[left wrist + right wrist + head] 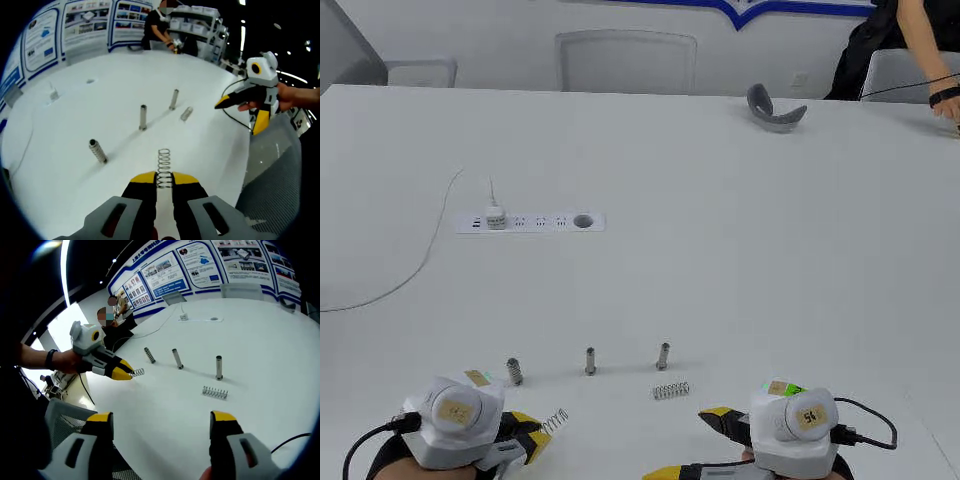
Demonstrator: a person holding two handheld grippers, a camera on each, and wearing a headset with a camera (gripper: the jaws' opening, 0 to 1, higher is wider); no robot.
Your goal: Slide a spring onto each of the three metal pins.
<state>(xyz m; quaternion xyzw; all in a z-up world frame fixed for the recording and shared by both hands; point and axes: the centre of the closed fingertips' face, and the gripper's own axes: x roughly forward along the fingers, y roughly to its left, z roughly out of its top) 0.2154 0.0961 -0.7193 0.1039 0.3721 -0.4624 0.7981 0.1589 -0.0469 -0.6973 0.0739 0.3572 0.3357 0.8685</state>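
Three metal pins stand in a row on the white table. The left pin [514,371] [98,150] [149,355] wears a spring. The middle pin [590,361] [143,117] [177,358] and right pin [663,355] [173,99] [218,367] are bare. My left gripper [542,429] [163,178] [126,373] is shut on a spring [554,420] [163,161] [137,372] that sticks out from its tips, held near the table's front edge. A loose spring [671,390] [186,113] [215,392] lies in front of the right pin. My right gripper [695,442] [161,418] [235,111] stands open, holding nothing.
A power strip [531,222] with a plugged-in cable [420,262] is set in the table farther back. A grey curved object [775,109] lies at the far right. Chairs stand behind the table, and a person [910,45] is at the far right corner.
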